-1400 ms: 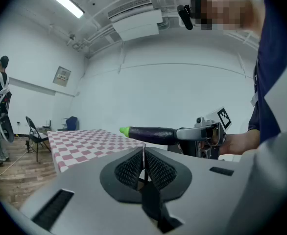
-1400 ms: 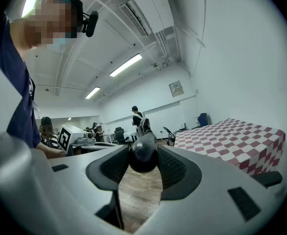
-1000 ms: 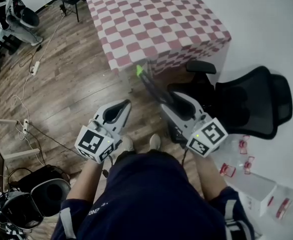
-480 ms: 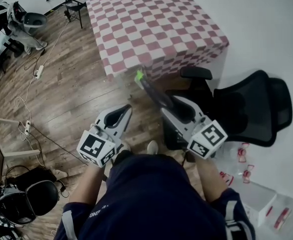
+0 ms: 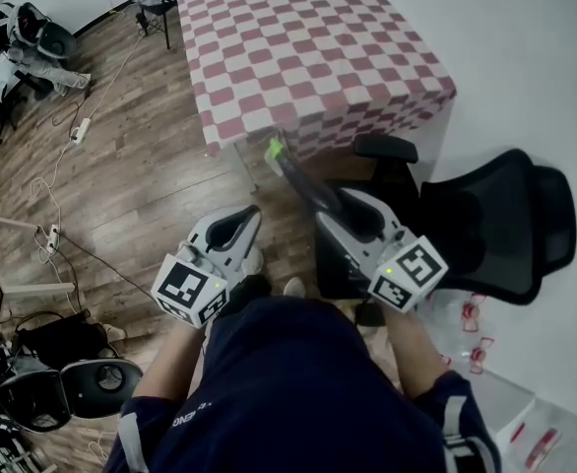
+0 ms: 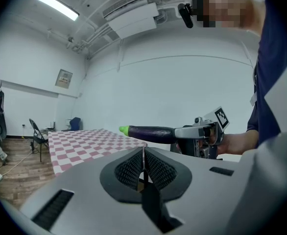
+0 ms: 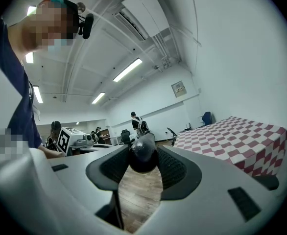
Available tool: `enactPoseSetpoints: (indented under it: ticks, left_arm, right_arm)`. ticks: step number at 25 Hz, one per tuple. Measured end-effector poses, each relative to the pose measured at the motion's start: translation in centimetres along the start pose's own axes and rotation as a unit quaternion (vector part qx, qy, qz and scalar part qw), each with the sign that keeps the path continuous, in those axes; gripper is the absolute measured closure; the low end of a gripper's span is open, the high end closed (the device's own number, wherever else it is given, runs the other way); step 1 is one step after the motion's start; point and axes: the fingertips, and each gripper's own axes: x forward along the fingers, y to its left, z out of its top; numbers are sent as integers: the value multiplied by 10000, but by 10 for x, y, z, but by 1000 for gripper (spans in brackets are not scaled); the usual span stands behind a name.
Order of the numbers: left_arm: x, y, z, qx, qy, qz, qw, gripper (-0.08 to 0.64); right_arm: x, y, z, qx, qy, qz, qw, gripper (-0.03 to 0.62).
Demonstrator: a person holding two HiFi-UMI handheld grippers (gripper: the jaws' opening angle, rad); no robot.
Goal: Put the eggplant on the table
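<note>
From above, a wooden plank floor (image 5: 131,175) fills the left. The left tool (image 5: 243,213), smooth grey plastic with ribbed black pads, has its jaws pressed together on nothing. Beside it, the right tool (image 5: 340,200) clamps the blunt end of a long, slim, glossy purple eggplant (image 5: 300,177). It is held in the air, green tip toward the table (image 5: 308,47) with its red-and-white checked cloth. The eggplant looks light and firm but slick, and a hold nearer its middle would likely steady it. A black office chair (image 5: 505,215) stands at right.
</note>
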Motion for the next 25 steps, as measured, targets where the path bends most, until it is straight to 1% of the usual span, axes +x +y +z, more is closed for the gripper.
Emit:
enactPoseSetpoints:
  ticks: [2,4,6,10,14,16,23,25]
  left_arm:
    - [6,4,0,8,30,-19,10000,528]
    - [4,-5,-11,71,47,-67,9999,528]
    - [8,-4,-15,118,48,-116,9999,528]
    - [36,31,-2,99,76,-261,9996,528]
    - [51,58,-11,56,112,-400,9991,528]
    - [61,83,-12,-7,123,-443,9989,528]
    - [95,196,-3,-229,180,-469,9985,528]
    - [102,226,1,-211,173,-496,9984,528]
  right_arm:
    - [3,-7,2,-5,-13,-17,10000,397]
    - [-7,-5,-10,-34,-62,-72,9999,397]
    - [-10,-9,-15,-48,-91,-151,9998,397]
    - [16,-40,-7,-21,4,-342,9994,397]
    - [39,-58,-15,2,127,-514,9986,397]
    - [64,-69,-12,-19,159,-561,9983,397]
    - [181,-109,9,-9,294,-557,9980,397]
    - [209,-119,14,-27,354,-585,9977,397]
